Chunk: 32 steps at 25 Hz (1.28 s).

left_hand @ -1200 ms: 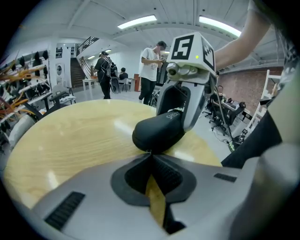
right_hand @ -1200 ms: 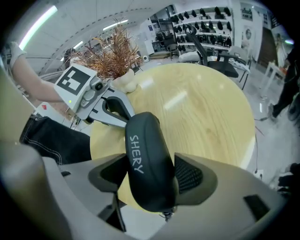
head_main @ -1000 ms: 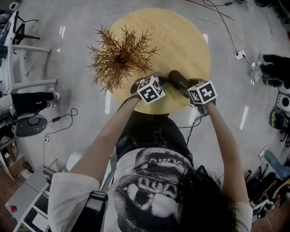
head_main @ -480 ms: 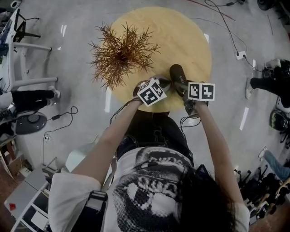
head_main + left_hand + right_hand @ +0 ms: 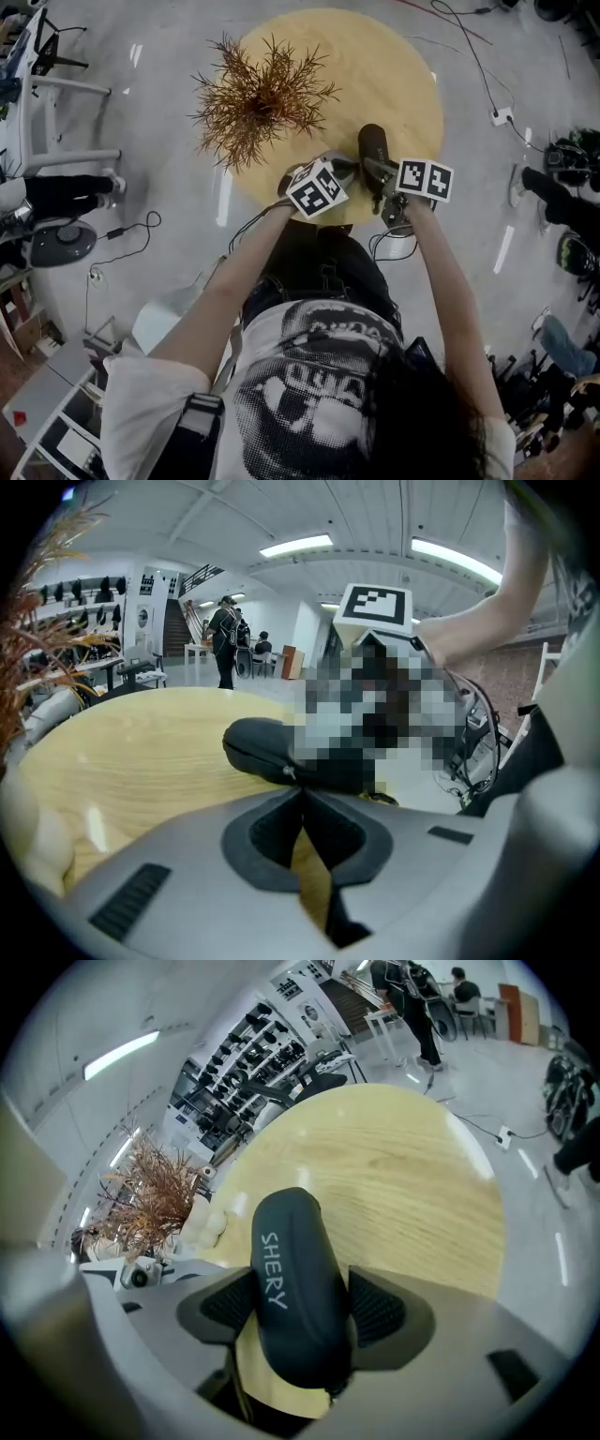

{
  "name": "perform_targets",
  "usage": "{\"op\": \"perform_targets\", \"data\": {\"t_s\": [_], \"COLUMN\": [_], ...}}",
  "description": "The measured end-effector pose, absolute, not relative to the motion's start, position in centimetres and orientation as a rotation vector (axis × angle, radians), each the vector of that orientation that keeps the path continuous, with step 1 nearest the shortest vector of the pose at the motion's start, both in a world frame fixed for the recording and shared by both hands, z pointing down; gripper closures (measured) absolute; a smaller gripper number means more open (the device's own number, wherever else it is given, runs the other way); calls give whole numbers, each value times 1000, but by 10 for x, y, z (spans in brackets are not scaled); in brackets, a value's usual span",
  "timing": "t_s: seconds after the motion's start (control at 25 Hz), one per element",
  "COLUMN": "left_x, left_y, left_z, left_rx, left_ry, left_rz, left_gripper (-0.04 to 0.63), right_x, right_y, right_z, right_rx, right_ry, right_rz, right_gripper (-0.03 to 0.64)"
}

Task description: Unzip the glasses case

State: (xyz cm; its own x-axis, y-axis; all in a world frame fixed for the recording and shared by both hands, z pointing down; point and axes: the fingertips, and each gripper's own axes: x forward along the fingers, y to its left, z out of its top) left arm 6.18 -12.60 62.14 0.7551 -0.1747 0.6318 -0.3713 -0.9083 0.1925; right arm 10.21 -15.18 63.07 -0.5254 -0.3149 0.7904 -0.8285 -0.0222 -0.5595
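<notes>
Pale round wood, the table (image 5: 394,84) carries the whole job at its near edge. Nearest the person, the right hand-held gripper (image 5: 302,1309) is clamped on one end of the dark glasses case (image 5: 286,1232), a pad pressing each long side, and the rest of the case points away across the wood. Just left of the case, the left hand-held gripper (image 5: 302,803) has its jaws together, their tips right at the small zipper pull (image 5: 291,774) on the case's side seam. Whether the pull is actually pinched cannot be made out.

Beyond the case and to its left stands a dried, spiky plant (image 5: 258,98). Past the table lies grey floor (image 5: 169,169) with loose cables (image 5: 469,47).

The likely trouble is the pull itself. It is tiny, and closed jaws that only touch it would slide off as soon as they draw along the seam. The case is smooth and rounded and held by one end only, so a hard tug could twist it or drag it out of the right pads. It sits close to the table's rim, so it might then drop to the floor.
</notes>
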Motion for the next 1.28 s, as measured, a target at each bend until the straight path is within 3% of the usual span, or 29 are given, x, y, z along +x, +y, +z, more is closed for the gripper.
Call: {"op": "perform_targets", "data": {"t_s": [0.48, 0.88, 0.96, 1.04, 1.08, 1.12, 1.2, 1.28], "left_x": [63, 38, 44, 51, 55, 57, 58, 59], "left_y": [-98, -133, -141, -144, -144, -143, -140, -140], "left_z": [630, 633, 629, 627, 627, 627, 627, 628], "left_rx": [2839, 2779, 2796, 2806, 2814, 2827, 2855, 2871], "left_ry": [-177, -477, -440, -370, -325, -279, -222, -208], "left_rz": [1225, 1153, 1138, 1134, 1144, 1161, 1198, 1224], "left_gripper": [584, 577, 540, 462, 460, 472, 574, 574], "right_x": [95, 93, 91, 90, 90, 90, 89, 89], "right_y": [-157, -158, -158, -158, -158, -158, -158, -159], "right_z": [632, 633, 633, 633, 633, 633, 632, 631], "right_rx": [1179, 1133, 1126, 1116, 1113, 1110, 1105, 1100], "right_ry": [-1830, -1853, -1852, -1849, -1848, -1847, -1846, -1854], "right_rz": [1580, 1566, 1554, 1540, 1533, 1528, 1530, 1534], "right_gripper": [301, 304, 304, 304, 302, 304, 302, 299]}}
